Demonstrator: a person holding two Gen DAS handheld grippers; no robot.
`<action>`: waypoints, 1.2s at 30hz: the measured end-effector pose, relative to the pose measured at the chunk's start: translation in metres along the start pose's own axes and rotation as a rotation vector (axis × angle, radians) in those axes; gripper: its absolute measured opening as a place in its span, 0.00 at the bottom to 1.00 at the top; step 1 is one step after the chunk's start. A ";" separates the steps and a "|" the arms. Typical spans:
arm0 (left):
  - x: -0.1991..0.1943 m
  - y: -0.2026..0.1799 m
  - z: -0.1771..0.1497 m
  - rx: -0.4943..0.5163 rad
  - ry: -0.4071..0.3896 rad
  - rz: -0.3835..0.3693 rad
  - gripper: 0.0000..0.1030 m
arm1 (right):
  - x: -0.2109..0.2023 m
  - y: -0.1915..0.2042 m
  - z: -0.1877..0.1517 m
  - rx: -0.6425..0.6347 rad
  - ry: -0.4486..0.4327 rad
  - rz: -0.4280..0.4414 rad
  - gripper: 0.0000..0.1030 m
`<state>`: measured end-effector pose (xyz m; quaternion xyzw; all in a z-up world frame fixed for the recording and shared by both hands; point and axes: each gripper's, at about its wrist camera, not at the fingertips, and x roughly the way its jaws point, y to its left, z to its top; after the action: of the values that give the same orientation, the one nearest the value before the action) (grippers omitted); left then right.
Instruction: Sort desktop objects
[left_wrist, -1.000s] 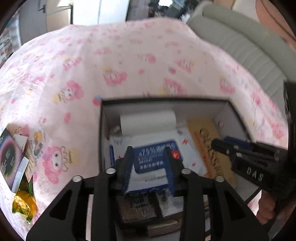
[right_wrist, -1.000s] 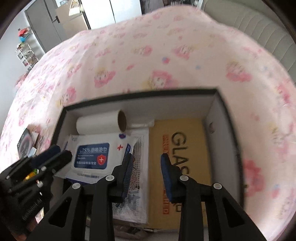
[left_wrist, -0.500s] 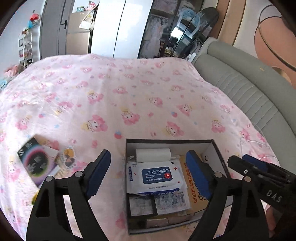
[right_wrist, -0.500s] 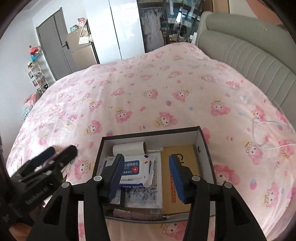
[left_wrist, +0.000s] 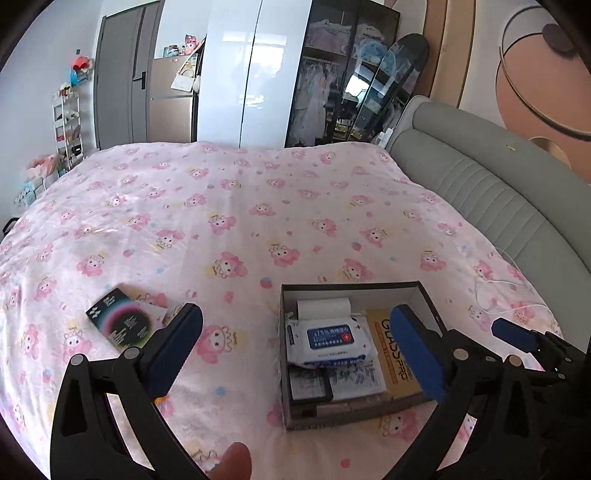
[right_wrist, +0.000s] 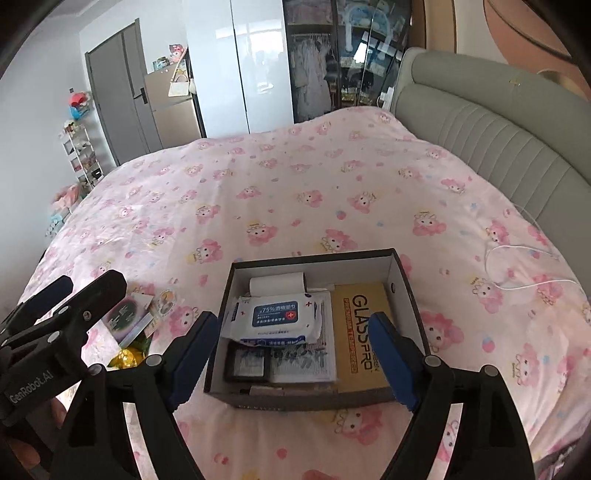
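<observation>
An open cardboard box (left_wrist: 286, 413) (right_wrist: 402, 295) lies on the pink bedspread. Inside it are a blue-and-white wet-wipe pack (left_wrist: 327, 339) (right_wrist: 273, 317), a white roll (left_wrist: 323, 306) (right_wrist: 277, 284), a yellow "GLASS PRO" packet (left_wrist: 393, 354) (right_wrist: 360, 332) and small dark cards. My left gripper (left_wrist: 299, 350) hangs high above the bed, wide open and empty. High over the box, my right gripper (right_wrist: 291, 354) is also wide open and empty. A black card pack (left_wrist: 120, 323) (right_wrist: 123, 317) lies left of the box beside stickers and a yellow wrapper (right_wrist: 127, 356).
A grey padded headboard (left_wrist: 498, 177) curves along the right. A white cable (right_wrist: 517, 258) trails on the bedspread right of the box. Wardrobes, a door and a shelf rack stand beyond the bed. A fingertip (left_wrist: 231, 461) shows at the bottom edge of the left wrist view.
The left gripper let go of the wet-wipe pack in the box, opened wide and rose. The right gripper also rose and opened wider. Both cameras now sit much higher above the bed.
</observation>
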<state>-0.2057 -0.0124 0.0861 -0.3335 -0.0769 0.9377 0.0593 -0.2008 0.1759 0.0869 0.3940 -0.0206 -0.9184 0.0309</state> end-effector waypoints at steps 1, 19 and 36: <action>-0.006 0.000 -0.003 0.000 -0.001 0.001 0.99 | -0.005 0.001 -0.004 -0.003 -0.006 -0.002 0.80; -0.121 0.001 -0.107 0.072 -0.037 0.050 0.99 | -0.090 0.017 -0.119 -0.017 -0.077 0.035 0.80; -0.147 -0.003 -0.177 0.082 0.009 0.065 0.99 | -0.114 0.016 -0.175 -0.020 -0.087 0.029 0.80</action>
<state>0.0200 -0.0145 0.0418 -0.3372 -0.0272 0.9400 0.0430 0.0049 0.1658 0.0495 0.3529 -0.0184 -0.9343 0.0471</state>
